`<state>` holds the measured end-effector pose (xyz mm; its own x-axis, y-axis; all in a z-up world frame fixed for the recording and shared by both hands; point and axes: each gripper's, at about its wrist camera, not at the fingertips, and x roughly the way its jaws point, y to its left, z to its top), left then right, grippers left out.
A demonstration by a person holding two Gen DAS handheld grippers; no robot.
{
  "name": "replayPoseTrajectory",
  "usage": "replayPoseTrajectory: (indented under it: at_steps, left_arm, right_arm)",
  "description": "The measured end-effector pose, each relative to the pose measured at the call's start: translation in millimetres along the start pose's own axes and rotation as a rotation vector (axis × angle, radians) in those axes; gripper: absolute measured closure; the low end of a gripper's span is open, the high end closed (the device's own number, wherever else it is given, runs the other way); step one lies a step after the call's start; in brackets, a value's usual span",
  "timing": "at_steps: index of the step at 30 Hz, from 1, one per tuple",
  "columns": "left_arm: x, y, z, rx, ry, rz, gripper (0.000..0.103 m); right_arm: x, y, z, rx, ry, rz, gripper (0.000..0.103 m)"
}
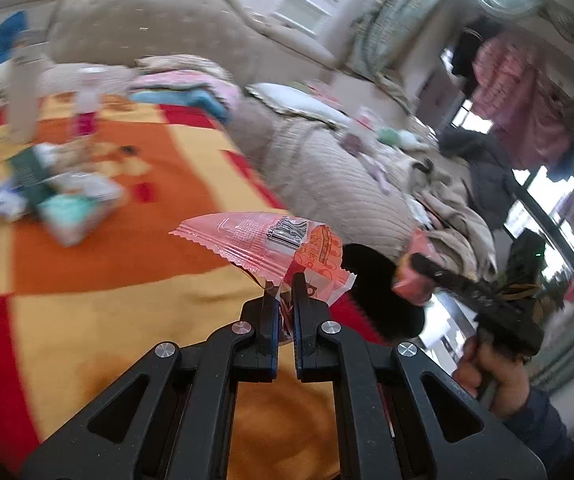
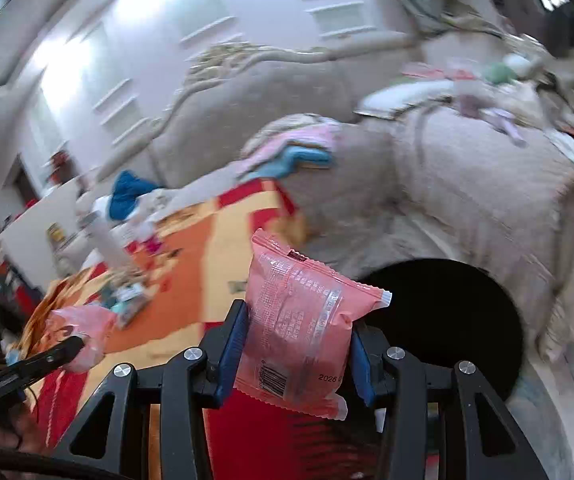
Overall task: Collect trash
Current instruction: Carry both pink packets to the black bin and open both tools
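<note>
Left wrist view: left gripper (image 1: 285, 280) pinches an empty pink wrapper (image 1: 263, 240), jaws nearly closed; right gripper (image 2: 297, 340) clamps a pink snack packet (image 2: 299, 320) above the black bin (image 2: 447, 312)

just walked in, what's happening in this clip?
A person is collecting trash off a bed, one handheld gripper per hand. The left gripper is shut on a torn pink wrapper. The right gripper is shut on a fuller pink snack packet. Both are held in the air near a round black opening, probably the bin. More litter remains on the orange blanket.
</note>
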<state>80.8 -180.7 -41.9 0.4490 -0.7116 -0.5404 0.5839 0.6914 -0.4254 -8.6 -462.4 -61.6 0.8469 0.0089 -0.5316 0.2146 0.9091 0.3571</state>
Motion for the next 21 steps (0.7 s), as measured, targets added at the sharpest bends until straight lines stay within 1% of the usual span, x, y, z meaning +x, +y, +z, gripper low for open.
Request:
replayPoseTrajectory:
  at_steps: [4,6,8,11,16,17,18,19,20,21]
  left_arm:
    - [39.9,-43.7,5.3,0.065,0.055,-0.054,0.1]
    - [59.8,-63.2,8.9,0.095,0.076,-0.069,0.1]
    - [80.0,-75.9,14.0,0.112,0.101,-0.082,0.1]
    - [114.4,-93.9,20.8,0.143,0.148,-0.09,0.1]
    - [164.1,-109.8,22.8,0.183,0.207,-0.044,0.098]
    - [172.8,-111.0,22.1,0.188,0.224,-0.035,0.096]
    - [184.3,-112.9,20.5,0.196,0.26,-0.026,0.091]
    - [191.3,-114.0,18.5,0.208,0.283,-0.013,0.083]
    - [195.1,-114.7,16.7,0.218,0.291,0.005,0.077]
    - [196.0,-113.3,15.0,0.221,0.291,0.012,0.062]
  right_arm:
    - [-5.6,-30.0,-0.3,0.058,0.004,-0.067,0.058]
    - [-5.2,-42.4,-0.8,0.086,0.015,-0.102,0.058]
    - [-4.5,-52.4,-1.7,0.111,0.03,-0.12,0.058]
    - [2.2,-63.6,-2.8,0.139,0.062,-0.144,0.058]
    - [11.6,-72.6,-5.8,0.139,0.104,-0.168,0.058]
    - [14.3,-74.7,-6.4,0.148,0.115,-0.176,0.056]
    - [17.5,-78.0,-6.3,0.166,0.128,-0.187,0.056]
    - [18.3,-79.1,-7.3,0.175,0.129,-0.19,0.055]
    - [18.3,-80.6,-7.0,0.187,0.125,-0.19,0.052]
    - [17.0,-80.9,-6.3,0.193,0.115,-0.192,0.052]
